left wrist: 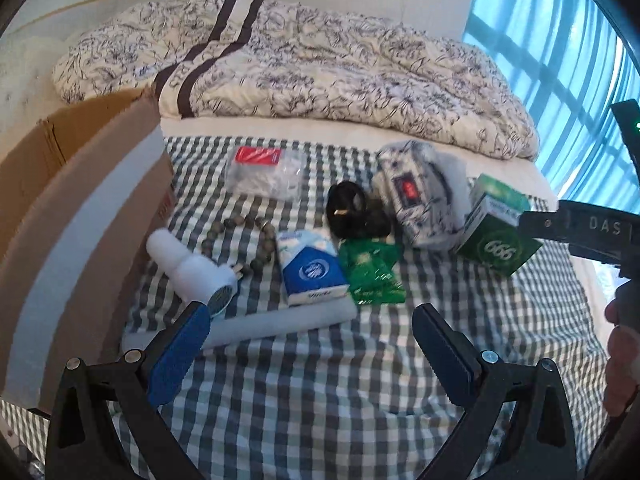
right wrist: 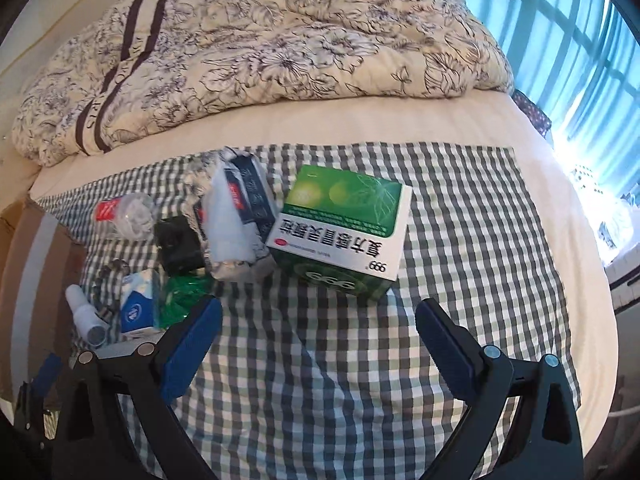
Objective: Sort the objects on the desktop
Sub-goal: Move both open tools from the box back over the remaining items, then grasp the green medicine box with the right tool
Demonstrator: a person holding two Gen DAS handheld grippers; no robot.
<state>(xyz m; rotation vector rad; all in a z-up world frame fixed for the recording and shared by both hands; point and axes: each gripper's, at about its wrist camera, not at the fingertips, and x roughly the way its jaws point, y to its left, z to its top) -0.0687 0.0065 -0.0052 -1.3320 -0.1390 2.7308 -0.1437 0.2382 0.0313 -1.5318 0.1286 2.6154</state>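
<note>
Checked cloth (right wrist: 460, 208) on bed | both tongs wide | green box (right wrist: 340, 224) ahead

A rumpled floral quilt (left wrist: 304, 68) with two dark stripes lies heaped across the far side of the bed (right wrist: 460, 120) (its cream sheet shows bare just below). A gingham cloth (left wrist: 320, 380) is spread over the near part. Blue curtains (left wrist: 560, 40) glow with daylight at the right.

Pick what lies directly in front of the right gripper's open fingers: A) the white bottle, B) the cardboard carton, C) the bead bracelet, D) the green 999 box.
D: in the right wrist view, the green 999 box sits on the checked cloth just ahead of the open right gripper.
</note>
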